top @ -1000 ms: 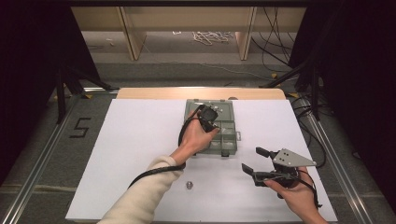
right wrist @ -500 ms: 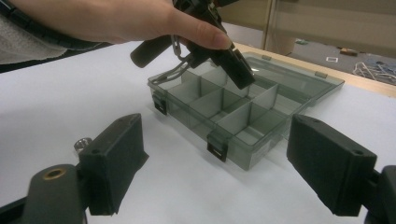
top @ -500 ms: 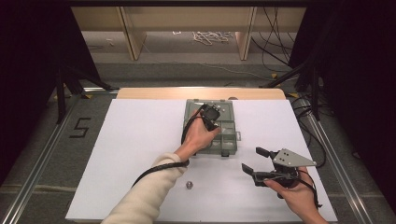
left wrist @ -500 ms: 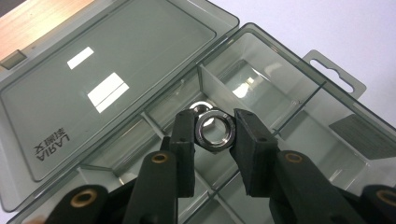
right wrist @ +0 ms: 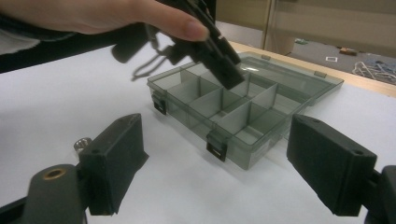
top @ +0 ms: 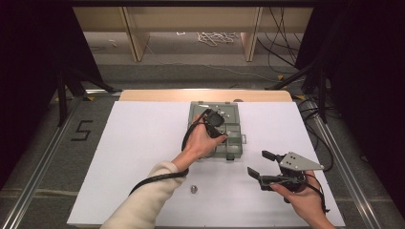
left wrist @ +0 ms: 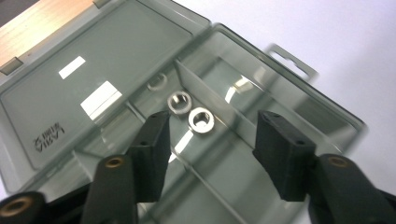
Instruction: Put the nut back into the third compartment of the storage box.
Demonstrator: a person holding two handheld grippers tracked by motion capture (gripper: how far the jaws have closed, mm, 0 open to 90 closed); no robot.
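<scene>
Left gripper (left wrist: 210,140) hovering with jaws apart over the open compartment box (top: 234,143), two steel nuts (left wrist: 201,120) lying inside.

It is looking like a nut-sorting step: the jaws are gripping nothing, so the next move is probably lifting clear for the loose nut (top: 193,189) on the white table (top: 133,152), avoiding the thin dividers. The right gripper (top: 262,166) is waiting, jaws spread and empty, beside the box with plenty of bare tabletop around.
</scene>
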